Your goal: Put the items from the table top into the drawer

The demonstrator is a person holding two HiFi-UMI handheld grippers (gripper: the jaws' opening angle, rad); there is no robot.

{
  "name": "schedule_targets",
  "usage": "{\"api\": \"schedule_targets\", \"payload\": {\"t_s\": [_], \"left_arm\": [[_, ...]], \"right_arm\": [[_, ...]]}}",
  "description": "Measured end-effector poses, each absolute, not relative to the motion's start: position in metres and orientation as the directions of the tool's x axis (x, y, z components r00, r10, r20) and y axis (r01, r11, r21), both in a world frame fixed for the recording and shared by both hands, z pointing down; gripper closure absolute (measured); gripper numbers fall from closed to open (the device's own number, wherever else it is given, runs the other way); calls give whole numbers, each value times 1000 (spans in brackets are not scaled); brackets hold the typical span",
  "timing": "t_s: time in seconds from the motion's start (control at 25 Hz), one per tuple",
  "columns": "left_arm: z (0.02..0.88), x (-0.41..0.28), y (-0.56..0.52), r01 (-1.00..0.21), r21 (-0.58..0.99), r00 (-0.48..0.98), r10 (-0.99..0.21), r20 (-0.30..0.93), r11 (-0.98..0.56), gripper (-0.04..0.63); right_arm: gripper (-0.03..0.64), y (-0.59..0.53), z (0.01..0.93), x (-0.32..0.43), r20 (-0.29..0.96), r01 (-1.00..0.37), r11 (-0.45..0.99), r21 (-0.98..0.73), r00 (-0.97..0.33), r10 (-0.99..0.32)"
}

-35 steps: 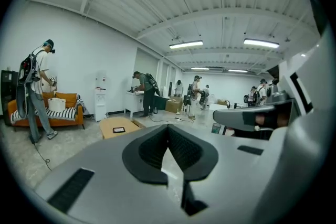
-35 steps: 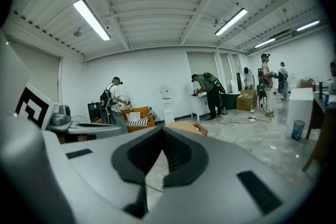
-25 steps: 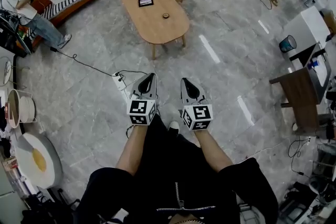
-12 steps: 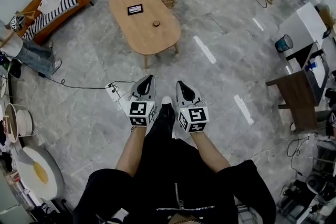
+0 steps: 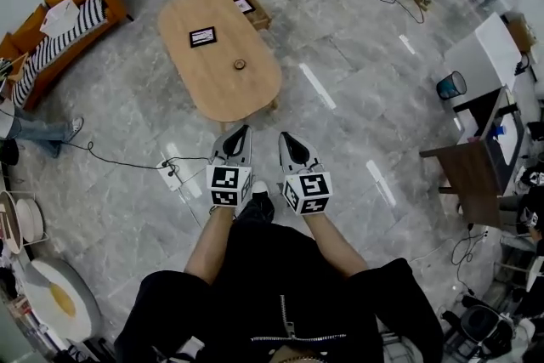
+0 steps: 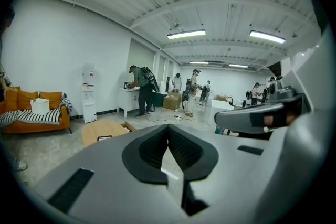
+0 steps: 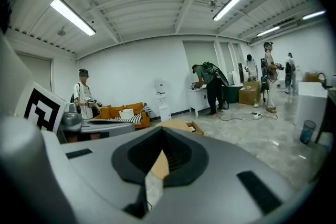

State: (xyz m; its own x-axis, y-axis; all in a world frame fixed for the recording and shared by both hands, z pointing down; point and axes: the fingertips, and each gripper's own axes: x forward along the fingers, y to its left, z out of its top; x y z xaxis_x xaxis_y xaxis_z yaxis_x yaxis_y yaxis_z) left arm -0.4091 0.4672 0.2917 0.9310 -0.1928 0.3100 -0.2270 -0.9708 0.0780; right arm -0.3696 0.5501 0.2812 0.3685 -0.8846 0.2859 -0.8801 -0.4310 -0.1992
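Observation:
An oval wooden table (image 5: 219, 76) stands on the grey floor ahead of me. On it lie a flat black-framed item (image 5: 202, 36) and a small dark round item (image 5: 240, 64). A wooden drawer (image 5: 250, 6) juts out open at the table's far side. My left gripper (image 5: 239, 134) and right gripper (image 5: 286, 138) are held side by side over the floor, short of the table's near end. Both are shut with nothing between the jaws. The left gripper view shows the left gripper (image 6: 168, 126) with the table (image 6: 102, 132) low at the left. In the right gripper view, the right gripper (image 7: 161, 129) points at the table (image 7: 176, 125).
A power strip with its cable (image 5: 171, 170) lies on the floor left of my feet. An orange sofa (image 5: 59, 21) stands far left, and a dark wooden side table (image 5: 466, 174) and a bin (image 5: 450, 85) at the right. People (image 6: 140, 89) stand at the back of the room.
Both grippers have moved forward together as I walk, and the table has come nearer in the head view. Both sets of jaws have stayed shut.

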Motion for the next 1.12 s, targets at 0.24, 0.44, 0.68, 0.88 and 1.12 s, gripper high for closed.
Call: {"api": "schedule_targets", "payload": {"t_s": [0.24,0.44,0.68,0.88,1.12], "left_arm": [[296,-354,421,-199,73,933,-166,320,-977,581],[295,-316,405,-181,80,935,-146,324,-980,581],[302,-272,404,-162,86,934,-124,334,-983,581],[317,-232,401,-169,93,931,-128,341,-981,581],[334,-158,392,-200,85,909,-152,388,-976,581]], "right_arm": [[608,507,279,-315,285,-872,-452,-188,392,-875],[607,492,278,-281,290,-862,-471,-189,409,-865],[607,485,279,-241,290,-858,-475,-195,412,-864],[608,474,297,-205,293,-869,-447,-211,380,-877],[608,458,314,-141,309,-893,-378,-243,298,-903]]}}
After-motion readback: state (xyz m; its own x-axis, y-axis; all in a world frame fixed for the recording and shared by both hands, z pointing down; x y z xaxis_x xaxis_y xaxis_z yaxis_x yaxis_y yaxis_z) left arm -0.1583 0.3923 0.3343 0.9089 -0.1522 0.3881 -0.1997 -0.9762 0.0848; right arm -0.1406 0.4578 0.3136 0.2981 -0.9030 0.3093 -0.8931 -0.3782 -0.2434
